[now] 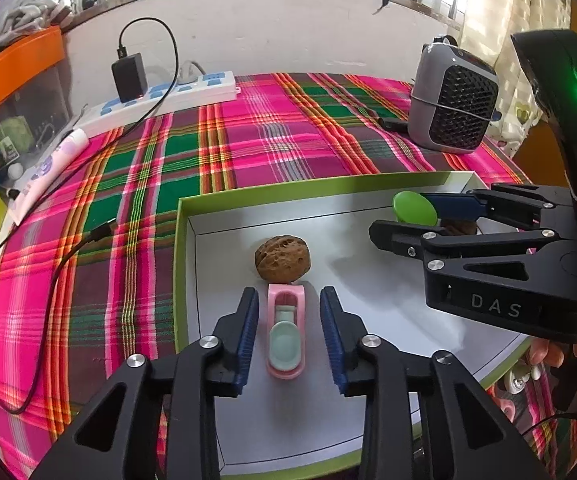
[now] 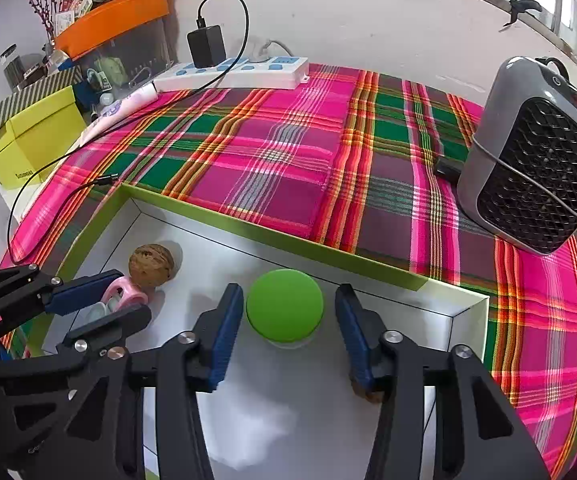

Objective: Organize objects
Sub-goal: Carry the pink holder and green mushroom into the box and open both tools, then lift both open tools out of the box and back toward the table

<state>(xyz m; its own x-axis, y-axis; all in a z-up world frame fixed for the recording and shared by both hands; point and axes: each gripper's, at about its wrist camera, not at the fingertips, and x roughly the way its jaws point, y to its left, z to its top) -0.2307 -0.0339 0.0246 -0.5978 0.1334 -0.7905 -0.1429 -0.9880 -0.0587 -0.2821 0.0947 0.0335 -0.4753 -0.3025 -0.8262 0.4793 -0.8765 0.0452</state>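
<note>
A shallow white box with a green rim (image 1: pixel 182 240) (image 2: pixel 272 236) lies on the plaid cloth. Inside it a small pink holder with a pale green insert (image 1: pixel 286 332) (image 2: pixel 122 294) lies between the pads of my left gripper (image 1: pixel 289 292) (image 2: pixel 128 296), with a gap on each side; the jaws are open. A walnut (image 1: pixel 282 258) (image 2: pixel 151 266) rests just beyond it. My right gripper (image 2: pixel 287 288) (image 1: pixel 408 216) stands open around a green-lidded jar (image 2: pixel 284 310) (image 1: pixel 414 207), with a clear gap at the right pad. A second walnut (image 2: pixel 372 394) (image 1: pixel 458 226) peeks out under the right finger.
A grey fan heater (image 1: pixel 452 108) (image 2: pixel 536 168) stands at the back right. A white power strip (image 1: pixel 168 94) (image 2: pixel 232 70) with a black charger sits by the wall, its cable (image 1: pixel 60 268) trailing down the left. A yellow box (image 2: pixel 32 140) and an orange-lidded bin (image 2: pixel 112 20) are at far left.
</note>
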